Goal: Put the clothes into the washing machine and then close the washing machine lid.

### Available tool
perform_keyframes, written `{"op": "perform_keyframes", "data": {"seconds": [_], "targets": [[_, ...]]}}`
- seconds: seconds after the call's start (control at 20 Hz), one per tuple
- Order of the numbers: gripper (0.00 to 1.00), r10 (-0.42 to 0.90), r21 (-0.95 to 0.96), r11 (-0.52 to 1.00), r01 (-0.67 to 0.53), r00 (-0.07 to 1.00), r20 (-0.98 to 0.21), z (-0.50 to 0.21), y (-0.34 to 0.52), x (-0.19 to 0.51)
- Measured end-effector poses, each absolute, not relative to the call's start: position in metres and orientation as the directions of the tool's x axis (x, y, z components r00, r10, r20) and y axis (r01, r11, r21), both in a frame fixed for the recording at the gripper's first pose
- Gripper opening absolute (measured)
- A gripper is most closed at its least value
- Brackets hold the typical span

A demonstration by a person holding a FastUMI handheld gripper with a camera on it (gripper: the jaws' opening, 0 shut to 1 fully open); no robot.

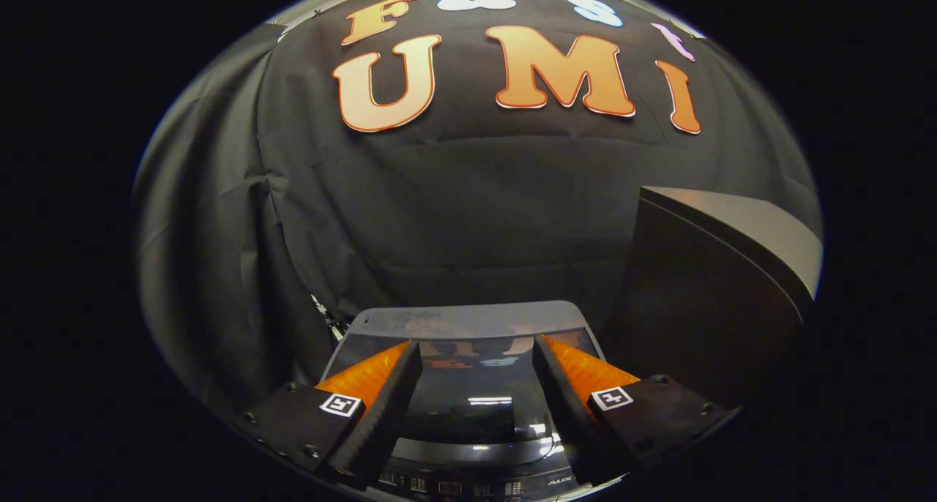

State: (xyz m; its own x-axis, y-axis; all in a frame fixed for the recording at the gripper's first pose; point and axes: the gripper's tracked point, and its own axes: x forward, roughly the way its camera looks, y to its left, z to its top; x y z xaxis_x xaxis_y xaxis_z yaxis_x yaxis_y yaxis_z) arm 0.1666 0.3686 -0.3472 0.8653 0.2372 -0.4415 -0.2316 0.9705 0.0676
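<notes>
**Gripper spread above closed washer lid**

Gripper (pixel 477 356) fingers sit at lower centre, spread apart and pinching nothing. Black cloth wall (pixel 454 209) covers the upper frame. A dark box (pixel 703 297) stands at right. Below and between the fingers lies the washer (pixel 476 407), its glossy lid (pixel 468 319) down, control panel (pixel 468 485) at bottom.

gripper (pixel 477 352) open, fingers (pixel 384 399) spread wide and splaying outward toward the tips, nothing clamped between them. Pointing forward and level-ish, angled slightly down. Both fingers carry a square marker tag near the base. No contact on either finger.
</notes>
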Motion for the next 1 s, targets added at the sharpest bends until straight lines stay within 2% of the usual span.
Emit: {"op": "perform_keyframes", "data": {"seconds": [0.25, 0.6, 1.0], "targets": [[0.98, 0.258, 0.071, 0.965, -0.253, 0.864, -0.432, -0.327, 0.364, 0.163], [0.98, 0.311, 0.075, 0.950, -0.303, 0.903, -0.296, -0.205, 0.337, 0.134], [0.98, 0.230, 0.039, 0.973, -0.227, 0.962, -0.145, -0.088, 0.229, 0.079]]}}
